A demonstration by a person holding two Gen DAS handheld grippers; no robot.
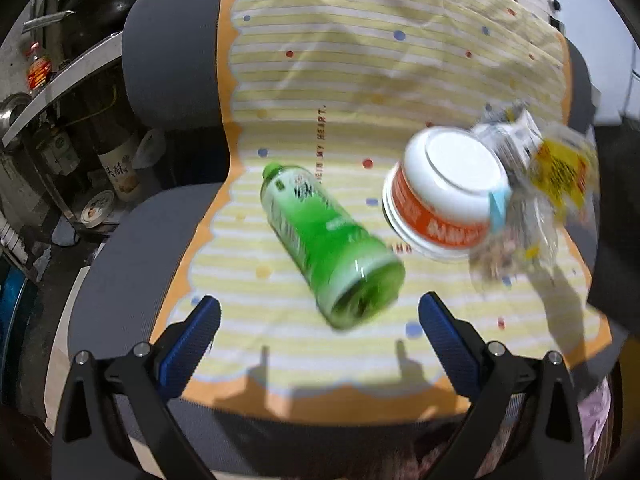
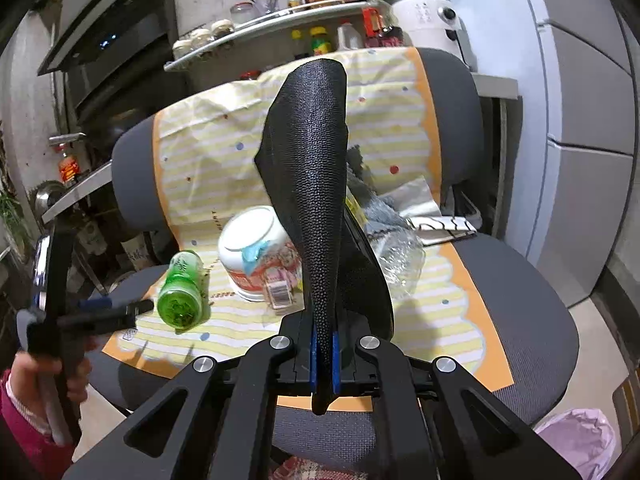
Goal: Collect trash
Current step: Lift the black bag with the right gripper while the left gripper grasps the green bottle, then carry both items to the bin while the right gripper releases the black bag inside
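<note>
Right hand-held gripper (image 2: 324,360) clamps one black bag (image 2: 312,184); one green bottle (image 1: 324,248).

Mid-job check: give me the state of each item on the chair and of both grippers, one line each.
Green bottle: lying on its side, capped, untouched.
White bowl: upside down on the cloth.
Clear wrappers: crumpled heap beside the bowl.
Black bag: pinched, hanging from the right gripper.
Left gripper: open, empty, near the bottle's base.
Right gripper: shut on the black bag.
</note>
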